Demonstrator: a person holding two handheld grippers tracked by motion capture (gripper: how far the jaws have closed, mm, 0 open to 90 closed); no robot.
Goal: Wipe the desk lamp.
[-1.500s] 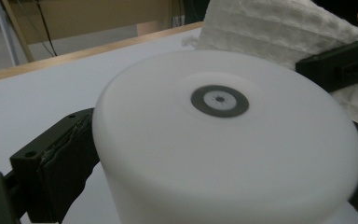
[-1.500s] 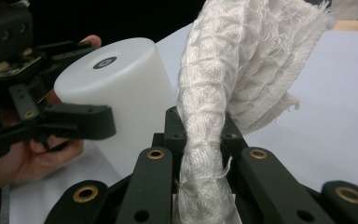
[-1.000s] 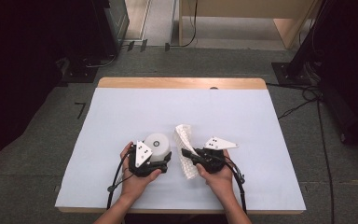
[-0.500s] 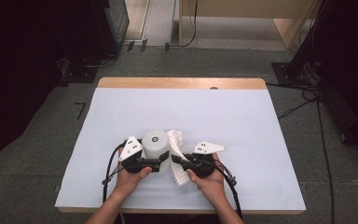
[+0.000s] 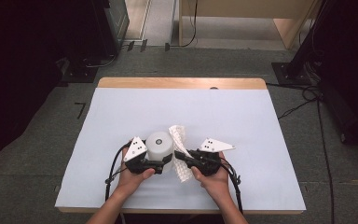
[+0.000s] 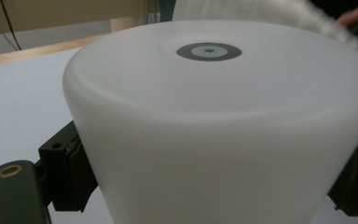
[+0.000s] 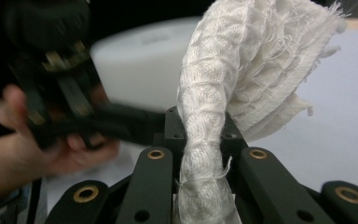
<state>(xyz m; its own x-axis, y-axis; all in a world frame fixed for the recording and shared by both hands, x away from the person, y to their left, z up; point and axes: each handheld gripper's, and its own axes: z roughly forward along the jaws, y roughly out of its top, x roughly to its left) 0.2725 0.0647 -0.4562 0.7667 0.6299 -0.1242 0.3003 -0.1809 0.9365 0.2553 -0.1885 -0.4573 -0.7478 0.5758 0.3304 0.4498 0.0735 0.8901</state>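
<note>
So my left jaws (image 5: 167, 163) are clamped round the white cup-shaped container (image 5: 160, 145) standing upside down on the worktop (image 5: 261, 130). Right jaws (image 5: 181, 155) pinch the waffle-weave cloth (image 5: 179, 140), which hangs just right of it, touching its side, so that hand's the wiper.

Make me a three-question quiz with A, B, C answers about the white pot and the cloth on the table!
1. Where is the white cloth?
A. Between the right gripper's jaws
B. Flat on the floor
C. Inside the white pot

2. What colour is the ring on the white pot?
A. Red
B. Dark grey
C. Yellow

3. What is the left gripper doing?
A. Lying alone on the table
B. Holding the cloth
C. Gripping the white pot by its sides

Answers:
1 A, the cloth stands squeezed between the black jaws.
2 B, a dark grey ring marks the pot's top face.
3 C, a jaw sits against each side of the pot.
</note>
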